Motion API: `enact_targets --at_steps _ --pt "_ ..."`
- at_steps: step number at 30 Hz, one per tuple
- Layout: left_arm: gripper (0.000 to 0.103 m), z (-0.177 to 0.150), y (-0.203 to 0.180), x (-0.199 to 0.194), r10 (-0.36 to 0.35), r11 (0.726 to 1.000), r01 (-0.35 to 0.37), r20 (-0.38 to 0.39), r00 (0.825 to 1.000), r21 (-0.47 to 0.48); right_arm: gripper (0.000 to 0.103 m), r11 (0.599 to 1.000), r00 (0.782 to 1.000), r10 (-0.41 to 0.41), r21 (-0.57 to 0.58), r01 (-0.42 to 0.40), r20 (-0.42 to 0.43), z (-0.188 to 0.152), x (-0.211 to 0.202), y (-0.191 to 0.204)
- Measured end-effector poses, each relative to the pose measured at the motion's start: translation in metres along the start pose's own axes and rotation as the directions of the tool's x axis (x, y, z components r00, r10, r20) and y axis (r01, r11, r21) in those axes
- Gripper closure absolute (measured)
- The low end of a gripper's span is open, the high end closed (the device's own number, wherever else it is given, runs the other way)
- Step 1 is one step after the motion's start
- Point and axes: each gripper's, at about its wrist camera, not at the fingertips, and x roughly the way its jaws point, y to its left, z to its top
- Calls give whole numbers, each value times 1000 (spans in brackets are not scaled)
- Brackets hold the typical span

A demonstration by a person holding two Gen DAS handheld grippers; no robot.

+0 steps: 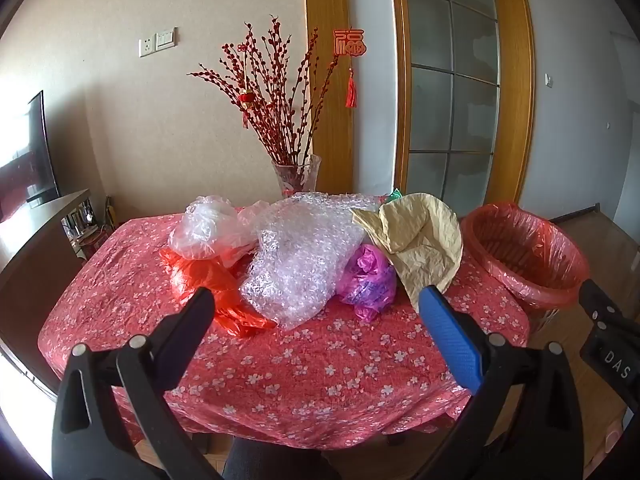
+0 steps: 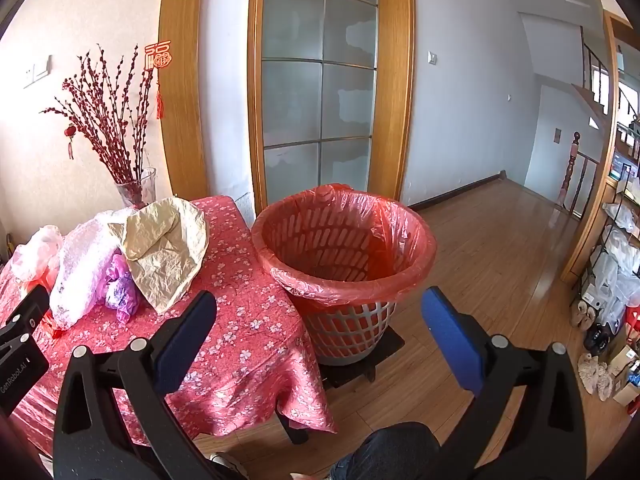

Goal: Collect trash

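Note:
Trash lies in a heap on the table with the red flowered cloth (image 1: 320, 376): a clear plastic bag (image 1: 202, 228), an orange-red bag (image 1: 212, 284), bubble wrap (image 1: 296, 256), a purple bag (image 1: 370, 280) and crumpled tan paper (image 1: 420, 240). A basket lined with a red bag (image 2: 344, 256) stands on the floor right of the table. My left gripper (image 1: 316, 304) is open and empty, in front of the heap. My right gripper (image 2: 318, 308) is open and empty, near the basket's front rim. The tan paper (image 2: 164, 248) and bubble wrap (image 2: 80, 272) also show in the right wrist view.
A glass vase with red branches (image 1: 296, 176) stands at the table's back edge. A wooden-framed glass door (image 2: 320, 80) is behind the basket. Wooden floor (image 2: 500, 248) stretches right. Shelves with bags and shoes (image 2: 612, 280) line the right wall. A TV (image 1: 28, 152) stands far left.

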Motion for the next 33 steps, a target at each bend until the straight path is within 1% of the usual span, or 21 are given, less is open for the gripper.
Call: enact_targets --at_steps 33 --pt "4 0 0 0 0 1000 0 -3 1000 1 2 1000 1000 0 1 0 -3 0 0 1"
